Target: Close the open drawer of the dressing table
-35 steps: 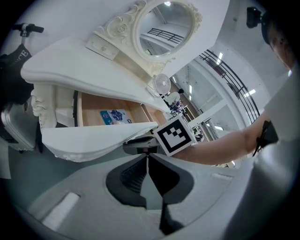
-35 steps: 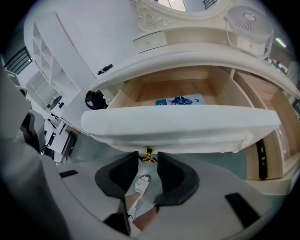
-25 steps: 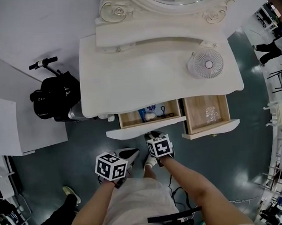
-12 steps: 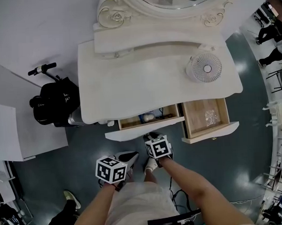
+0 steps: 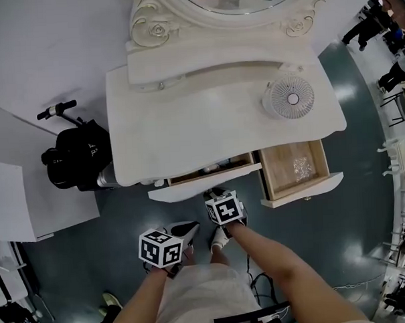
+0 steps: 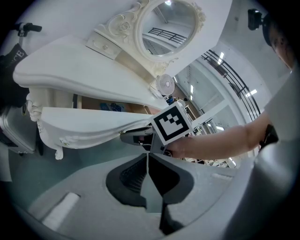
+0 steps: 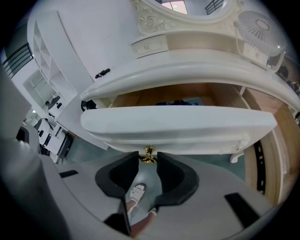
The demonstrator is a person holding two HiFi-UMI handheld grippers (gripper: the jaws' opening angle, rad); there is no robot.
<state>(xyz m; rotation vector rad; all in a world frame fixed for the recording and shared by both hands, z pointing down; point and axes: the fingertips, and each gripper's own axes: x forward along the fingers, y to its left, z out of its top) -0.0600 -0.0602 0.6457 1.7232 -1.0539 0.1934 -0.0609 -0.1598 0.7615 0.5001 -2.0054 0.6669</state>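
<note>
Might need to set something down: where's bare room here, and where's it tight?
Tabletop is bare from its left edge to the fan. Right drawer holds one small clear item. Tight: left drawer front, where the right gripper brackets the knob.

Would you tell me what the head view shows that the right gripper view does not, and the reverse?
Only the head view: the left gripper and the clear packet in the open side drawer. Only the right gripper view: the gold knob clamped by the right gripper. Both: the dressing table, its nearly closed middle drawer and the fan.
</note>
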